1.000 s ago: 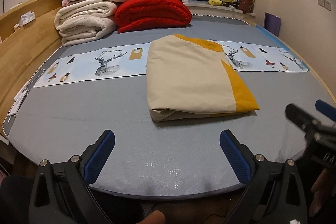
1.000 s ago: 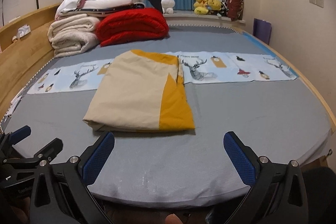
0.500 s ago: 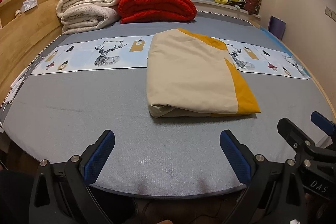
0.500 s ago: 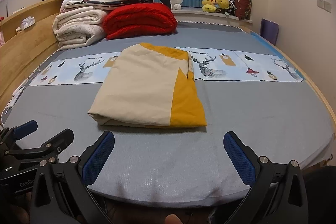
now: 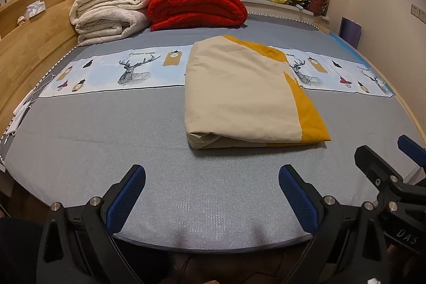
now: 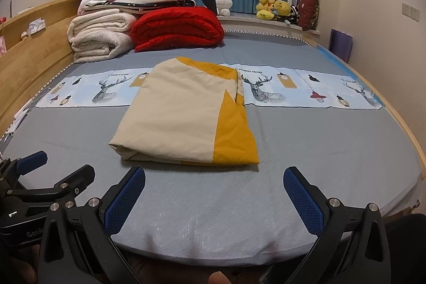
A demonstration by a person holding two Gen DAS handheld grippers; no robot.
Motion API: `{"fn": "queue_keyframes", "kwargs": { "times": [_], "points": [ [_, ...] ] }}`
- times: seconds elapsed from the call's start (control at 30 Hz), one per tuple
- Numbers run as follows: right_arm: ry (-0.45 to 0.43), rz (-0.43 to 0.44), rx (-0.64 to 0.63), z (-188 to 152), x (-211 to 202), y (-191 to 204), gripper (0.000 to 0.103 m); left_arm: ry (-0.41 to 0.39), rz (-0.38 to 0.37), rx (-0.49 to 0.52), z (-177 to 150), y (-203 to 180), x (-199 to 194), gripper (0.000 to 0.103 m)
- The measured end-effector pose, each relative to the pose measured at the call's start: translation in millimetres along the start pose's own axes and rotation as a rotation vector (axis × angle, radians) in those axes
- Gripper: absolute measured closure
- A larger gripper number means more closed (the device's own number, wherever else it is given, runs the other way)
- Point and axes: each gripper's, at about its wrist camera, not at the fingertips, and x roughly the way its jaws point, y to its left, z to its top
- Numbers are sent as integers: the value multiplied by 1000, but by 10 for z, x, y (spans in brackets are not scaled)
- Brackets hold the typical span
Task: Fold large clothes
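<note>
- Judging from how flat and squared the folded cloth [image 5: 245, 95] lies, you are at the closing check; if one more fold is wanted, take the near corners together and keep the edges level.
- Your left gripper [image 5: 211, 200] hangs at the bed's [image 5: 106, 145] near edge, jaws spread wide, holding nothing; the cloth lies toward one o'clock from it, well apart.
- Your right gripper [image 6: 213, 200] is likewise spread and empty; the cloth [image 6: 186, 119] lies toward eleven o'clock.
- The cloth's long axis runs six to twelve o'clock, away from you, across the deer-print strip [image 5: 127, 71]; its yellow band [image 5: 306, 108] lies along the right side, its rolled fold at the near left corner.
</note>
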Motion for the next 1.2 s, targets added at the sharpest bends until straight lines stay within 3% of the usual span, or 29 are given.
{"fn": "queue_keyframes", "kwargs": {
  "times": [1.2],
  "points": [
    [-5, 0, -1, 32, 34, -26, 0, 3, -2, 4, -7, 7, 14, 3]
  ]
}}
